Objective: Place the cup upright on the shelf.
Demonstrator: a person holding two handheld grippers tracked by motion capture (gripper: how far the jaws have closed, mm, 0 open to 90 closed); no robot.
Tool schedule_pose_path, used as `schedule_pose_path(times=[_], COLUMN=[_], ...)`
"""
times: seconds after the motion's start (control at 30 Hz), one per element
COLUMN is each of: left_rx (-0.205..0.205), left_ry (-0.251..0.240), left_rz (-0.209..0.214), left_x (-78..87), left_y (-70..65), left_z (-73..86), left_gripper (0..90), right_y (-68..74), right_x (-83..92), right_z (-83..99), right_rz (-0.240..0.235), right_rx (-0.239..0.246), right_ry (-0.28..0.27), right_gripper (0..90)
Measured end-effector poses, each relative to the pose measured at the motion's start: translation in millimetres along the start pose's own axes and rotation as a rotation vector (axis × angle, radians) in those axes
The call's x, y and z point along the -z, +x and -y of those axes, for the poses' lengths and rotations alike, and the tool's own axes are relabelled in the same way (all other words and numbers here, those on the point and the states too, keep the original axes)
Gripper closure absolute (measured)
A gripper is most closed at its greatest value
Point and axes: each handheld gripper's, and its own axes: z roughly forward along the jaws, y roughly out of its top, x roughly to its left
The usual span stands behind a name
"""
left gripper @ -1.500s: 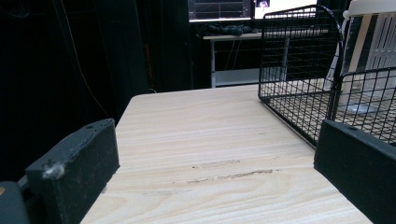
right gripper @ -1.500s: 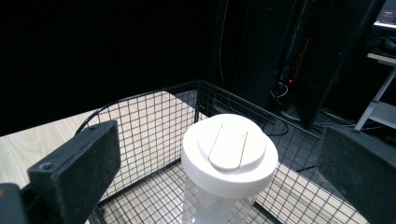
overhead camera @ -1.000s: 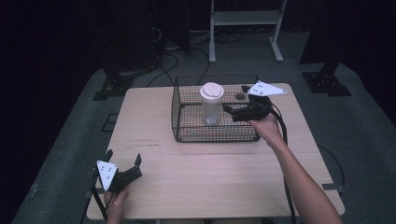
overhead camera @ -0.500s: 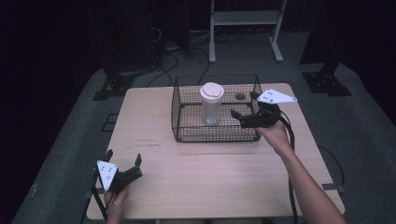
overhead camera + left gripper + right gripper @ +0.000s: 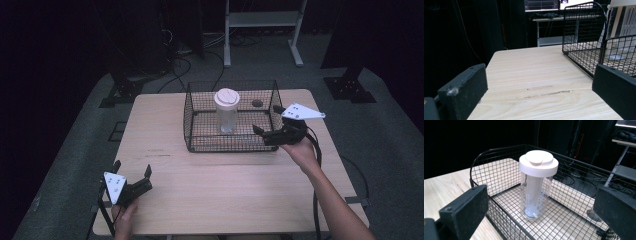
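Darkness hides the room; both tools gape, basket [image 5: 586,47] wires veiling the jar [image 5: 537,182].

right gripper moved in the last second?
Yes. The right gripper has pulled back from over the wire basket, away from the jar, toward the basket's right side and the table's near edge.

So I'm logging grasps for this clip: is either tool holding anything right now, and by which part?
Nothing is held. The right tool is open at the wire basket's side, apart from the lidded clear bottle inside. The left tool is open over bare table.
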Motion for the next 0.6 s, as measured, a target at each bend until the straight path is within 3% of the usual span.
schedule_pose_path(times=[0.6], left_rx=[-0.001], left_ry=[0.002], left_rz=[-0.001], left_x=[0.2], left_y=[-0.1], left_z=[0.0], left_gripper=[0.0], right_y=[7.2], right_x=[25.4], right_z=[21.7], right_rz=[0.011], right_rx=[0.018], right_ry=[0.004], right_gripper=[0.0])
